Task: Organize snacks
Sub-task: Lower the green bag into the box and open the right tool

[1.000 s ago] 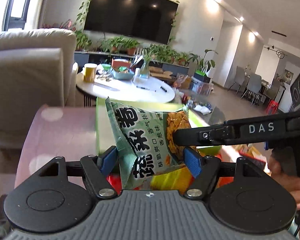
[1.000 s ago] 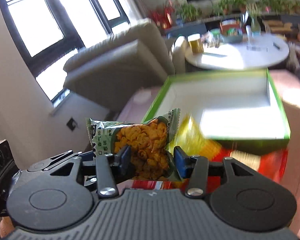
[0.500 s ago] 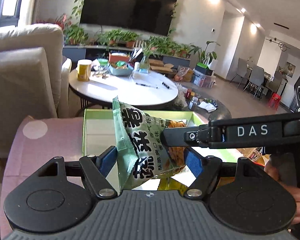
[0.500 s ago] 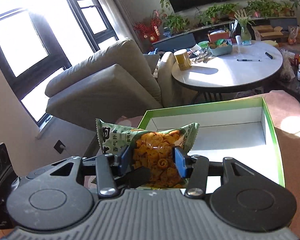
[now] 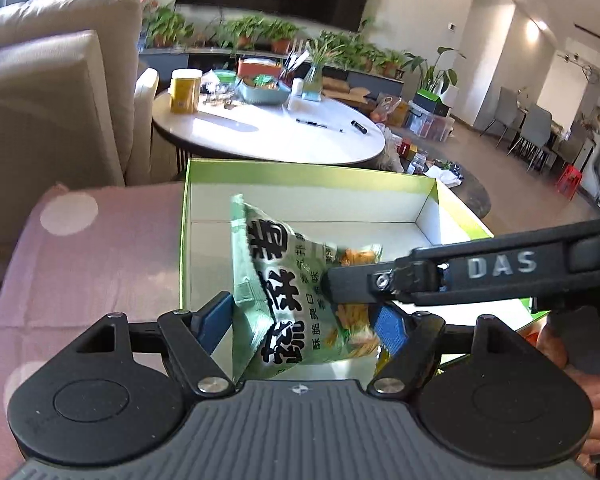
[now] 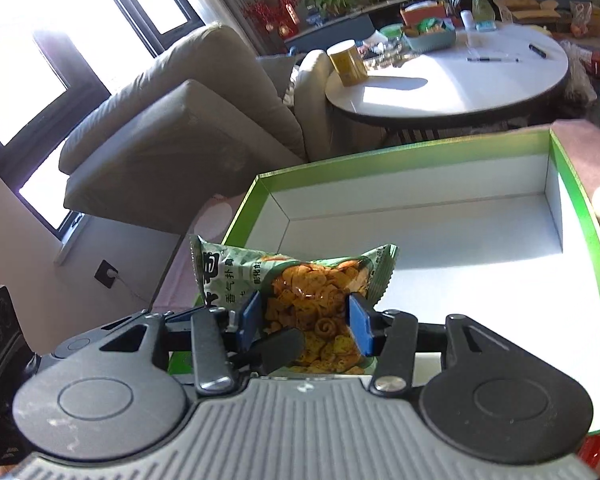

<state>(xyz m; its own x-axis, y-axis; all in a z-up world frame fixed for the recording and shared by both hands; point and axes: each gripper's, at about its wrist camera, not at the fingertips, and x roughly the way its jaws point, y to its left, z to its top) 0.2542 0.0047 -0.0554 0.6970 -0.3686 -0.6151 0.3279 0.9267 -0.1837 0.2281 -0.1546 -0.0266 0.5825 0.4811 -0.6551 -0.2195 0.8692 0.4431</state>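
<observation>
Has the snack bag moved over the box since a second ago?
Yes. The snack bag, gripped by both grippers, has come forward over the green box; earlier it hung short of the box's near edge.

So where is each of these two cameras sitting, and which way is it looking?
Left wrist: rides the left tongs, looking forward over the green box toward the round table; the right tongs and a hand show.
Right wrist: rides the right tongs, looking across the box toward the sofa.
Shared: the green snack bag, box and table.
</observation>
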